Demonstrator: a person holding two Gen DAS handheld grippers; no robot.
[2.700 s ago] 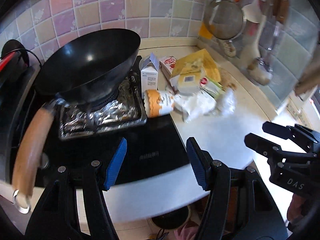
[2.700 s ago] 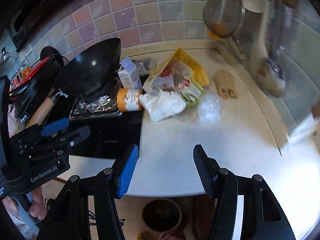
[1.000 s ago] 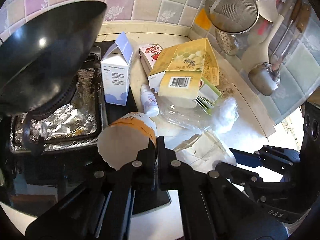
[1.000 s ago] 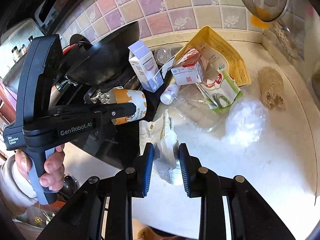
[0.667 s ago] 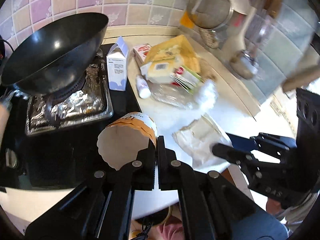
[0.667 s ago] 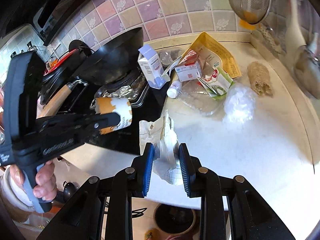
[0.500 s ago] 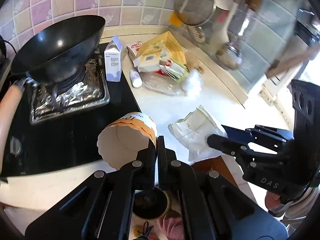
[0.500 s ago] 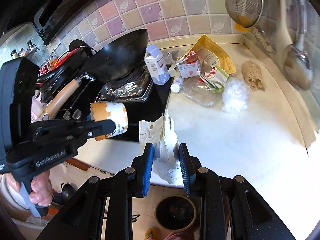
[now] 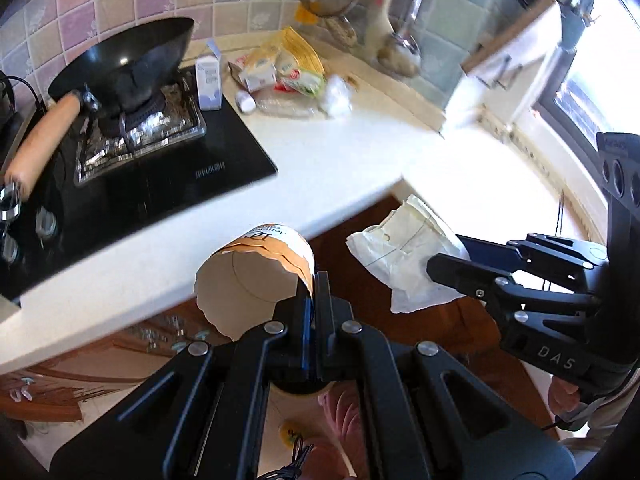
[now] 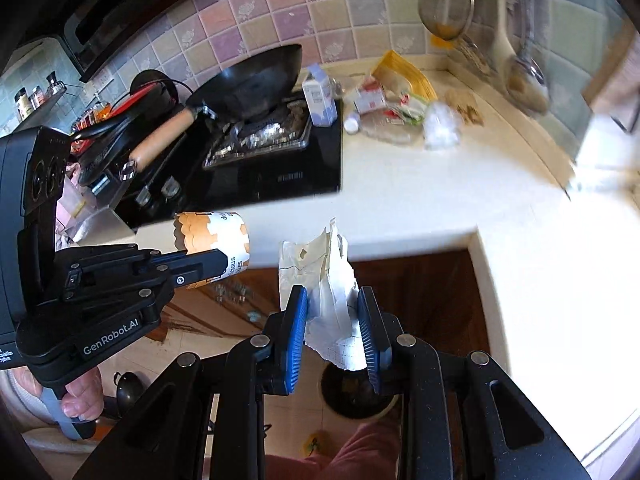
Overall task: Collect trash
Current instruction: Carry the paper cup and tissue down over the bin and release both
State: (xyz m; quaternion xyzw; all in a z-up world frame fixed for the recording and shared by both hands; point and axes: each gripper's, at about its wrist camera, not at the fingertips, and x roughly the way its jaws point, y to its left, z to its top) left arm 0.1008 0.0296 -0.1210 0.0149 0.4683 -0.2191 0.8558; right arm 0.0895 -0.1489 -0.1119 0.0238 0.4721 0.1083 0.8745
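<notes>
My left gripper is shut on the rim of an orange-and-white paper cup, held off the counter's front edge; the cup shows in the right wrist view too. My right gripper is shut on a crumpled white paper bag, which shows in the left wrist view as well. Both hang above the floor, over a round bin with dark contents. More trash lies at the back of the counter: a milk carton, a yellow packet, a small white bottle and clear plastic.
A black wok with a wooden handle sits on the stove over foil. The white counter has an inside corner at right. Strainer and ladles hang on the tiled wall. Brown cabinet doors lie below.
Both grippers closed on the cup and the paper bag at the trash pile, then pulled back together off the counter edge and now hang over the floor.
</notes>
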